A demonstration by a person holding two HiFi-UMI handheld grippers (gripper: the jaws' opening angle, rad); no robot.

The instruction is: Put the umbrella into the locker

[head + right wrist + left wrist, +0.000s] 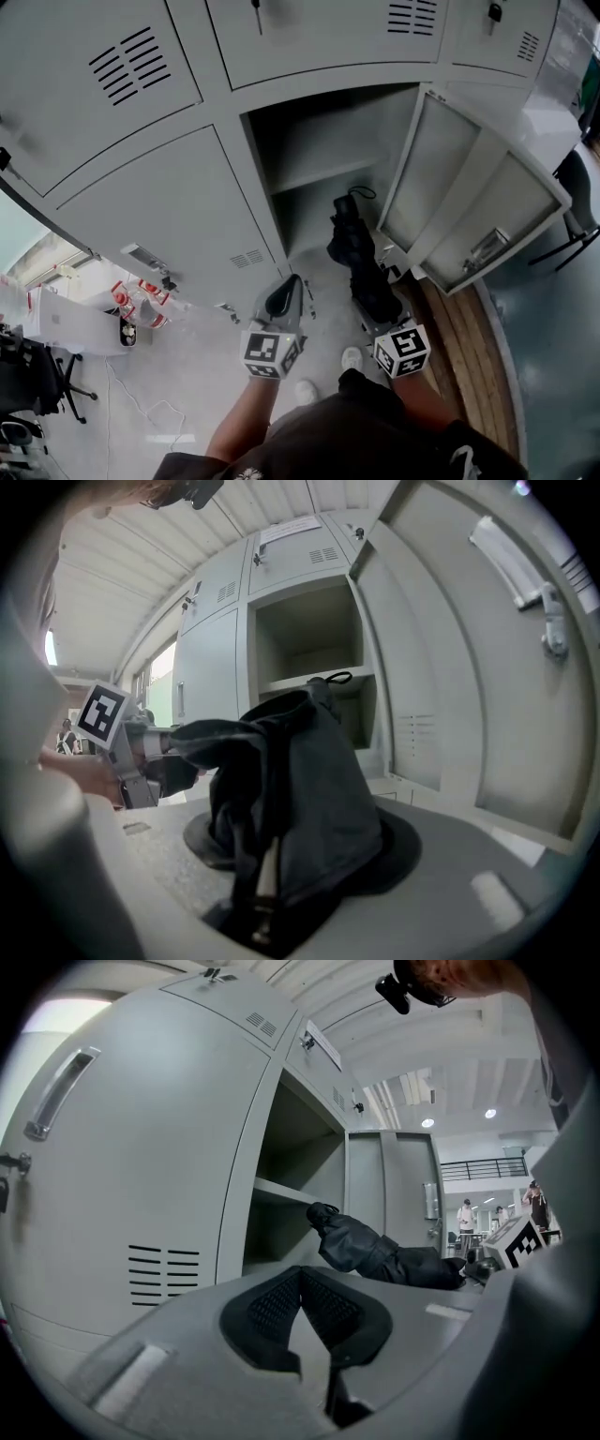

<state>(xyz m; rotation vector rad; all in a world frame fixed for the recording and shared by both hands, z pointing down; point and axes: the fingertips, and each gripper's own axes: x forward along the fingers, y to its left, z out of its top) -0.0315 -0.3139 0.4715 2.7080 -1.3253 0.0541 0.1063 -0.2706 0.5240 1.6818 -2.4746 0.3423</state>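
The head view alone takes in the whole setting: a bank of grey lockers, one locker with its door swung out to the right, and the person's shoes on the floor below both tools. The left gripper view looks at the same locker from the side. It shows the shelf that splits the open compartment and, far off at the right, small figures standing in a hall, which no other view catches. Only the right gripper view shows the thin strap loop at the far end of the folded black umbrella.

The right gripper has its jaws clamped on the umbrella's bunched fabric. They stand fairly wide because the bundle fills the gap between them. The umbrella points away from the person toward the locker. Its far end is at the mouth of the space just below the shelf, and most of its length is outside.

The left gripper is beside the right one, apart from the umbrella. Its ribbed pads meet at the tips with nothing between them.
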